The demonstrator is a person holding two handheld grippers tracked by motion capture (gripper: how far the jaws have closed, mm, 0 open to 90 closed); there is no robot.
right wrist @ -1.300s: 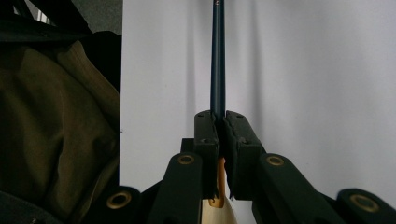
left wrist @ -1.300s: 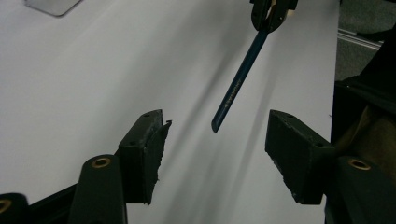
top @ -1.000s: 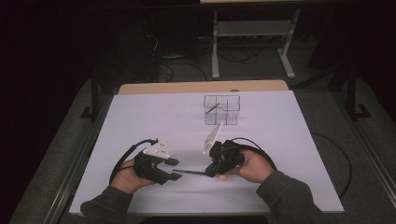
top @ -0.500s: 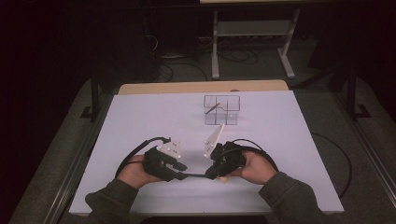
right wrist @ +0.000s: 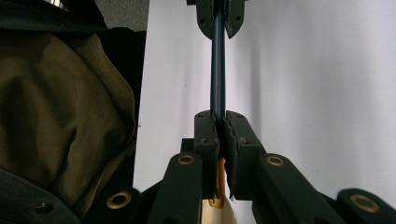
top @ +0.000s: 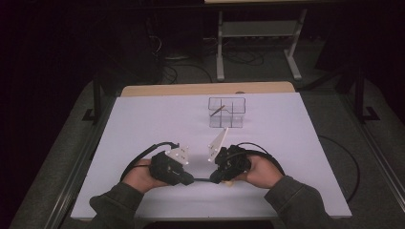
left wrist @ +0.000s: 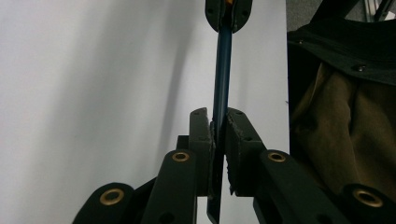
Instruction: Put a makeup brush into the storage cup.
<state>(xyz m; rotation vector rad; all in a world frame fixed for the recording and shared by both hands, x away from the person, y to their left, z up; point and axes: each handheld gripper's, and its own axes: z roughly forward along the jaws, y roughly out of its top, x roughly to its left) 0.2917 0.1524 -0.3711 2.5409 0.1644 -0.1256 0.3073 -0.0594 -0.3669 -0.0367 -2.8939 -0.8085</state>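
Two claws are gripping one thin dark-blue rod [top: 203, 180] between them, near the 6 o'clock edge of the white tabletop [top: 143, 119]. The left claw [top: 190, 180] is pinching the rod's left end, the right claw [top: 213, 180] its right end, and the rod is spanning the short gap between them, roughly level and just above the sheet (whether it is touching the surface I cannot tell).

In the left gripper view the left claw [left wrist: 219, 133] is pressed together on the rod [left wrist: 222, 70], jaws nearly touching with only the thin shaft between the pads; the other claw is clamping the far end at 12 o'clock. The right gripper view mirrors this: the right claw [right wrist: 218, 133] is squeezed onto the rod [right wrist: 218, 60], with a bit of orange [right wrist: 219, 186] and pale material showing below the pads, likely part of the same item.

Judgement: holding both ends like this is probably serving a pull-apart or a hand-over, since opposed grips along one axis are giving control of both halves (a pen and cap would fit, but I cannot confirm).

A clear compartmented box [top: 226, 112] is sitting at 12 o'clock from the hands, well apart, with a thin stick [top: 217, 110] leaning in its left side. Olive sleeves [top: 296, 200] are entering from 6 o'clock.
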